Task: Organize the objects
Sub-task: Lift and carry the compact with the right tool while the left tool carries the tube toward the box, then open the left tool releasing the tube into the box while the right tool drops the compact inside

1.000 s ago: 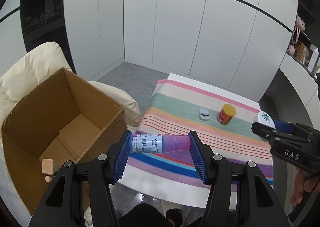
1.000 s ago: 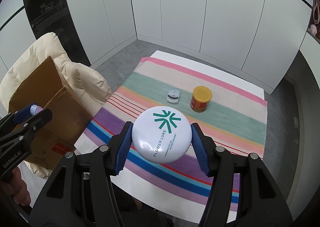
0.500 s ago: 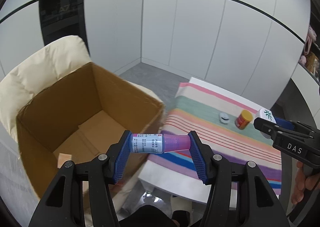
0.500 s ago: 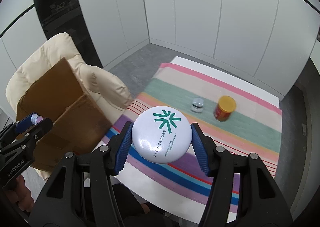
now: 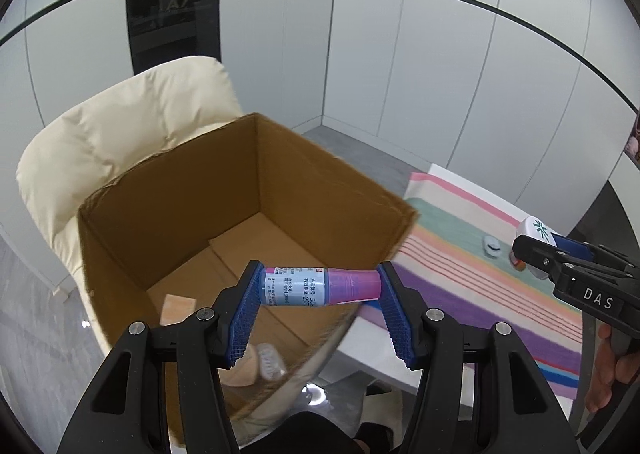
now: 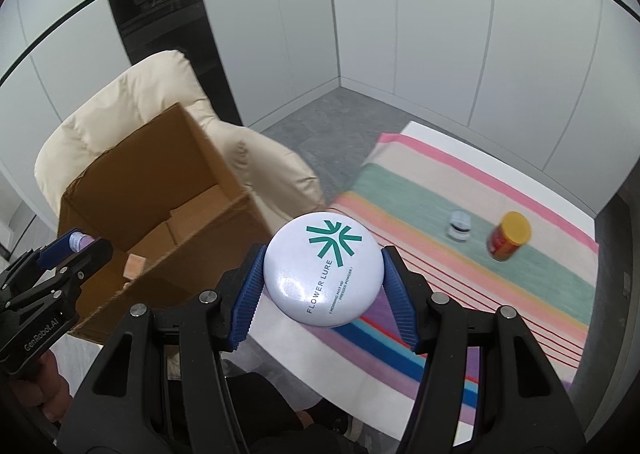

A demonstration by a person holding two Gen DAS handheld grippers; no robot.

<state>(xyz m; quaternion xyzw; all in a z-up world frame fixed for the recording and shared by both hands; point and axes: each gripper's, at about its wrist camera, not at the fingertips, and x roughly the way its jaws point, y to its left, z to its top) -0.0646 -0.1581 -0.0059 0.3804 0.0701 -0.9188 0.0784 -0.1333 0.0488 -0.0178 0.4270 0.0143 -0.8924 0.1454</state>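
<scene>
My left gripper [image 5: 320,288] is shut on a small bottle [image 5: 316,287] with a blue label and a pink cap, held sideways above the open cardboard box [image 5: 172,210]. Inside the box lie a tan block [image 5: 176,308] and a small clear item [image 5: 270,360]. My right gripper [image 6: 322,274] is shut on a round white compact [image 6: 322,274] with a green logo, held over the near left edge of the striped cloth [image 6: 420,214], just right of the box [image 6: 132,178]. In the right wrist view the left gripper [image 6: 76,246] shows at the left over the box.
The box rests on a cream padded chair [image 5: 112,126]. On the striped cloth stand a red jar with a yellow lid [image 6: 508,236] and a small pale clip-like item [image 6: 459,225]. White cabinet walls enclose the room; a dark panel [image 5: 172,6] stands behind the chair.
Both grippers have swung left, away from the cloth and toward the box. The bottle now hangs over the box opening. The compact has come near the box's right wall. Both grips are unchanged.
</scene>
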